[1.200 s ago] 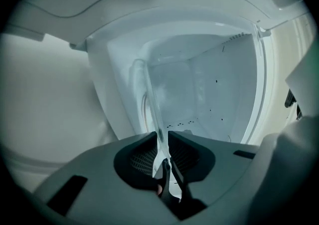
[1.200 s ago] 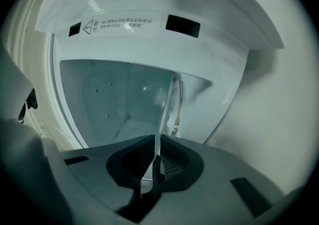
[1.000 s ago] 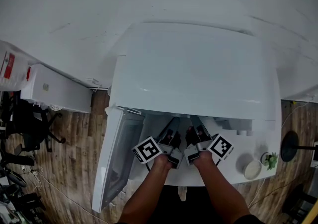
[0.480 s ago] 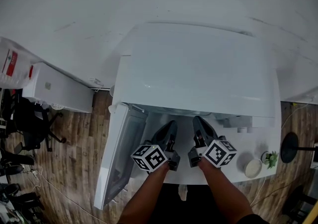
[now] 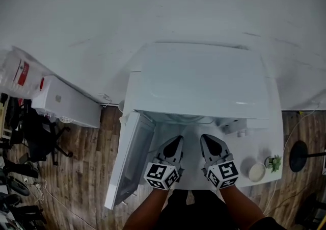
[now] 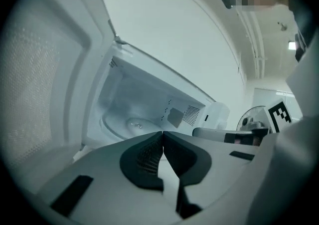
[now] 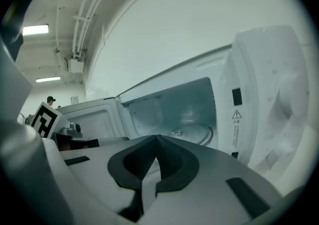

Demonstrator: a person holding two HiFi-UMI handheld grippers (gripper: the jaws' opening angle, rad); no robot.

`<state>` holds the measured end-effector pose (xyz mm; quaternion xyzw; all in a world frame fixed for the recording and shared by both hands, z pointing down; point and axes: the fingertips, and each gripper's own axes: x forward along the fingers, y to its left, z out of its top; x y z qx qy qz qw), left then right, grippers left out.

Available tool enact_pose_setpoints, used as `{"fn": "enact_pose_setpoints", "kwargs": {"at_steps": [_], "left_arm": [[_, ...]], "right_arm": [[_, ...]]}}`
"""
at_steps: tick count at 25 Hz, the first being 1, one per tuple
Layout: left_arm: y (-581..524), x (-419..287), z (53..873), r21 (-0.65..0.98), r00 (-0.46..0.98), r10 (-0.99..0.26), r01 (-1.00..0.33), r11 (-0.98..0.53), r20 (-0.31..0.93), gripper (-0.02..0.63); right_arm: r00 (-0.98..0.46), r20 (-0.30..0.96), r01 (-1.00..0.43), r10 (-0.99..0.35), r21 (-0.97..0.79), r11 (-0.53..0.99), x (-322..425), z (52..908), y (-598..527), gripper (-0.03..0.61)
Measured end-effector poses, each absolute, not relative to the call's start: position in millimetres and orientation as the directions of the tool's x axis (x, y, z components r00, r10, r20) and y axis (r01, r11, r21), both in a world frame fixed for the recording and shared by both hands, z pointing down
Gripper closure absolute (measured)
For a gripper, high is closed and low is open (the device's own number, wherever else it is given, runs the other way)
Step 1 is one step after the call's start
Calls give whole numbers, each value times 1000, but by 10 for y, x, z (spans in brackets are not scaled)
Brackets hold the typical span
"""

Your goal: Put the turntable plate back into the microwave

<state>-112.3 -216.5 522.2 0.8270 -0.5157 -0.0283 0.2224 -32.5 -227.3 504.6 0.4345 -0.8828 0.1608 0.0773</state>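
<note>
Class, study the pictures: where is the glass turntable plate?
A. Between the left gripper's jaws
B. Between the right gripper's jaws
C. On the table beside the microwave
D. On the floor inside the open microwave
D: the turntable plate lies inside the open microwave, while the left gripper and right gripper are both shut with nothing between their jaws.

**White gloss everywhere, grey plastic on my end**

My left gripper (image 6: 162, 133) and right gripper (image 7: 156, 137) are matt grey plastic. The pads (image 6: 144, 156) are dark, rubbery-looking and finely ribbed. The microwave (image 5: 198, 78) shell is smooth glossy white and catches the light on top. Its door (image 6: 35, 99) window has a dotted mesh texture. The turntable plate (image 7: 192, 130) looks like clear, shiny glass. The floor (image 5: 84, 165) is brown wood-grain planks.
</note>
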Motion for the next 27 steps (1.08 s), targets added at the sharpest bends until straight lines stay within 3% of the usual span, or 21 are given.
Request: {"fn": "enact_pose_setpoints", "kwargs": {"at_steps": [10,27], "left_arm": [[-1651,-960,5013,326,498,-833,-850,-415,239,592],[-1800,-909,4622,271,473,-861,-867,-418,188,591]], "right_arm": [[-606,301,-792,-736,-149,592,-246,4716,-1794,561],[-568,222,-822,-792,-123,555,-203,4367,-1883,561]]}}
